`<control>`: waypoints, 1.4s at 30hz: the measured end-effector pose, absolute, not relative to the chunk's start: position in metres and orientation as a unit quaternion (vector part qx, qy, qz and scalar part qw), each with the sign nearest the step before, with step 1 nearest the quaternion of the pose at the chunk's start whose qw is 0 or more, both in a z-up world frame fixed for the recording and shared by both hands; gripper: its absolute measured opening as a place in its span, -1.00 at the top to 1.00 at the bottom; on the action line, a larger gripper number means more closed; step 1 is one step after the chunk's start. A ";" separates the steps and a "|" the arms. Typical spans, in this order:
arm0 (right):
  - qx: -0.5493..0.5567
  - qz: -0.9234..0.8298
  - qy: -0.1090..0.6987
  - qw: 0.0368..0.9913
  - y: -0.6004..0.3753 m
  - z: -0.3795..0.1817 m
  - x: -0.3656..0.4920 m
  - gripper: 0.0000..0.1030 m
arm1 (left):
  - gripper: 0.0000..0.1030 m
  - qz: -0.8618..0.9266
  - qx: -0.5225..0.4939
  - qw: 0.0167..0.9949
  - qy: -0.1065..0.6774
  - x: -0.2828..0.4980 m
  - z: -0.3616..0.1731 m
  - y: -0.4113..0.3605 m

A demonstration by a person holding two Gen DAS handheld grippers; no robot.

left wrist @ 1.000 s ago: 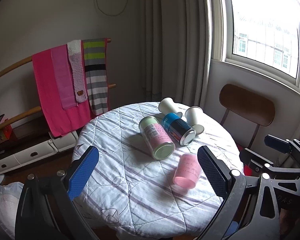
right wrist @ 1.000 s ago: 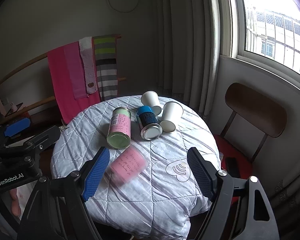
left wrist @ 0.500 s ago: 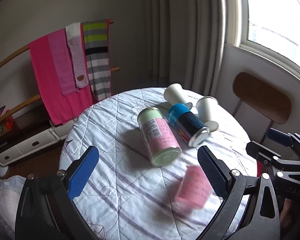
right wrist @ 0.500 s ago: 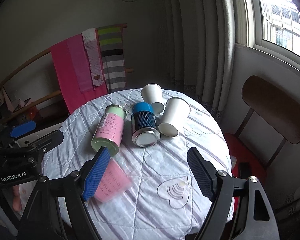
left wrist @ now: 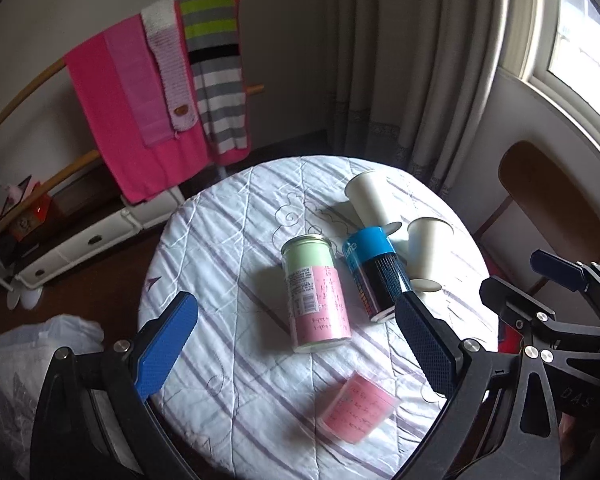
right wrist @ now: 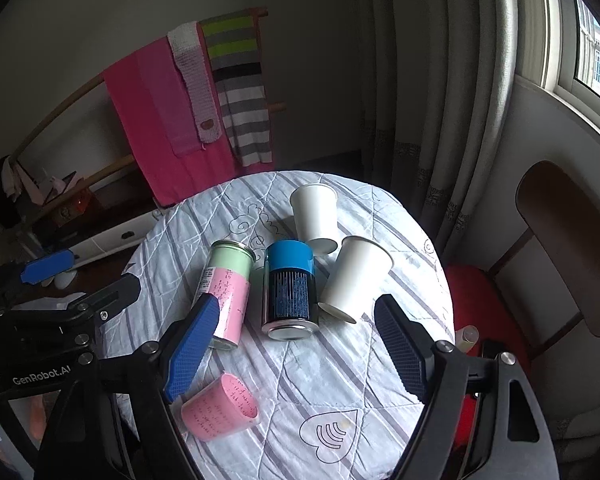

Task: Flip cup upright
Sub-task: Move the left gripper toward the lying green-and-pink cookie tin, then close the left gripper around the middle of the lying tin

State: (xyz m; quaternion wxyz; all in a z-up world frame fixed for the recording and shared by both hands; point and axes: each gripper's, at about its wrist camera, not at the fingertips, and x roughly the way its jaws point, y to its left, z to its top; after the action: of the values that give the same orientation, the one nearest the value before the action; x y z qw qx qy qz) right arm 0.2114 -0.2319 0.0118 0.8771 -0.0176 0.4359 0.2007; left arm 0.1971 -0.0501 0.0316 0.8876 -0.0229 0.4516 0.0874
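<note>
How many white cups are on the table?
2. One white cup lies at the far side; the other white cup lies beside the blue can, nearer the chair. None seem hidden.

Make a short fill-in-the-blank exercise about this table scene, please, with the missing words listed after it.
1. The pink cup lies on its ____ on the table.
2. Beside the blue can lie ____ white paper cups.
3. The right gripper is ____ and holds nothing.
4. The chair by the window has a ____ seat.

Missing words: side; two; open; red
</note>
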 end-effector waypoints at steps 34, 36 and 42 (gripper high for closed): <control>-0.059 0.132 0.587 0.797 -0.215 -0.021 0.288 -0.58 | -0.93 0.067 -0.039 0.752 0.654 0.303 -0.090 -0.035; -0.059 0.129 0.592 0.793 -0.212 -0.027 0.292 -0.58 | -0.91 0.064 -0.037 0.752 0.655 0.310 -0.098 -0.035; -0.055 0.119 0.600 0.789 -0.207 -0.039 0.300 -0.57 | -0.91 0.050 -0.038 0.736 0.674 0.332 -0.130 -0.034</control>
State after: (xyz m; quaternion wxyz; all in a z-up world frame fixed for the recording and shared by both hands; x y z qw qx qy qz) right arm 0.3003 -0.2072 -0.0395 0.7890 -0.0548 0.6003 0.1187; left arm 0.3322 -0.0337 -0.1298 0.7357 -0.0378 0.6743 0.0505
